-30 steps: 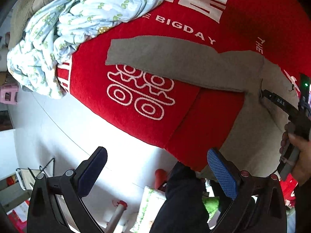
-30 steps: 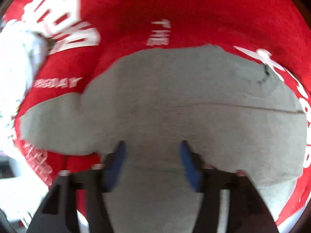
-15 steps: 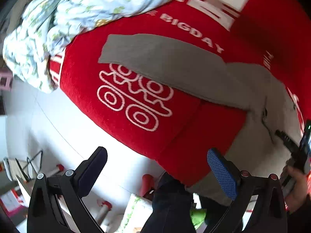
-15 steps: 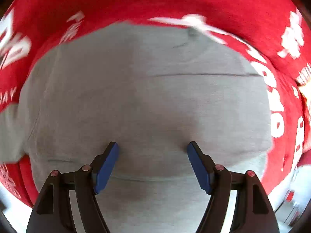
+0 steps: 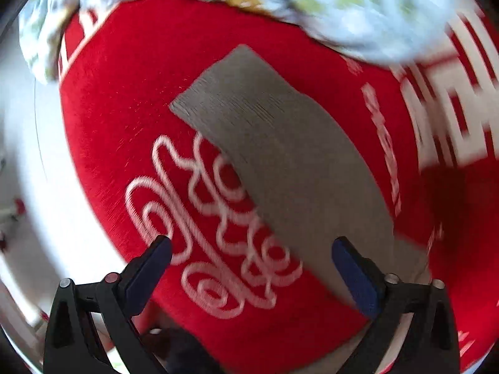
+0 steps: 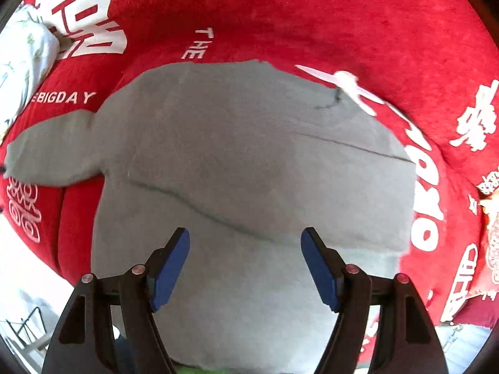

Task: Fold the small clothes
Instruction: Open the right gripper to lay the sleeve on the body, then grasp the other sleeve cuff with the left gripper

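Red plush blanket with white lettering [image 6: 312, 15] covered the bed. Grey knit sweater [image 6: 249, 162] lay flat on it, one long sleeve [image 5: 280, 143] stretched out. Left gripper [image 5: 249, 258], jaws just narrowing but empty, should pinch the cuff; right gripper [image 6: 244, 258] hovered spread over the body.

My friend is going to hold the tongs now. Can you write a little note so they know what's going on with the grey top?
Left tongs: open, have just been closing a little, holding nothing, over the grey top's stretched-out sleeve.
Right tongs: open, empty, above the grey top.
The top lies flat on the red blanket; a flowery blue cloth is bunched at the blanket's edge.
Done: top spread out.
Left: all the folding, probably that sleeve first.
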`<state>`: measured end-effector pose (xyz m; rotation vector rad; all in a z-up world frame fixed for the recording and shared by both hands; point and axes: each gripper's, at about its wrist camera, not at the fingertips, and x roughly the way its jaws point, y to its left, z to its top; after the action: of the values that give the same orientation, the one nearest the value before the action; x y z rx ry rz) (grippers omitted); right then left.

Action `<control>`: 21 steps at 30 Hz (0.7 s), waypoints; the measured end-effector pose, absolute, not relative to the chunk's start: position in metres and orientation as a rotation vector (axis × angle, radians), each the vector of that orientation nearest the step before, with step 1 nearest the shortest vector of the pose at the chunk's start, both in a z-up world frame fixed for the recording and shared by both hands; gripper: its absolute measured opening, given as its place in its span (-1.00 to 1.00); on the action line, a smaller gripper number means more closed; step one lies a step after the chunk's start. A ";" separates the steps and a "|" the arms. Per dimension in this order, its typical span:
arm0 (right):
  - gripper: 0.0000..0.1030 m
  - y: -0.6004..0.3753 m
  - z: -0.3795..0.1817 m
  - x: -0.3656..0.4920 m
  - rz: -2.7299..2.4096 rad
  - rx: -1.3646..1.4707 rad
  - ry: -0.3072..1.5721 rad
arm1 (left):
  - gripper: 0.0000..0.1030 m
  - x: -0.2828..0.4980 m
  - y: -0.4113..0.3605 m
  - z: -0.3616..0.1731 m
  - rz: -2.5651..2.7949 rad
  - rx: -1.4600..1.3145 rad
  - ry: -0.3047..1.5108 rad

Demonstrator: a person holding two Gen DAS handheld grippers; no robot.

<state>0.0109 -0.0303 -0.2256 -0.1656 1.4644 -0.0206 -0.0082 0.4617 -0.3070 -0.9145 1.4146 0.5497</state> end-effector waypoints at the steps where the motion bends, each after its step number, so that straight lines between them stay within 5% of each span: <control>1: 0.49 -0.036 -0.220 0.006 -0.031 -0.172 1.465 | 0.68 -0.005 0.473 -0.319 0.560 -0.962 1.404; 9: 0.49 -0.024 -0.188 -0.019 0.028 -0.247 1.500 | 0.96 0.021 0.477 -0.336 0.690 -0.906 1.329; 14: 0.49 -0.001 -0.174 -0.015 0.096 -0.299 1.470 | 0.88 0.034 0.461 -0.335 0.711 -0.748 1.345; 17: 0.49 0.008 -0.168 -0.009 0.117 -0.317 1.452 | 0.32 0.034 0.462 -0.325 0.678 -0.702 1.309; 19: 0.49 0.012 -0.163 -0.008 0.127 -0.328 1.435 | -0.44 0.034 0.467 -0.318 0.602 -0.663 1.308; 21: 0.49 0.015 -0.157 -0.007 0.138 -0.335 1.420 | -0.73 0.038 0.471 -0.317 0.499 -0.663 1.342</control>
<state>-0.0066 0.0150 -0.1568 -0.3347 1.4199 0.1380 0.0382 0.4714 -0.3170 -0.6633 1.3415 0.4985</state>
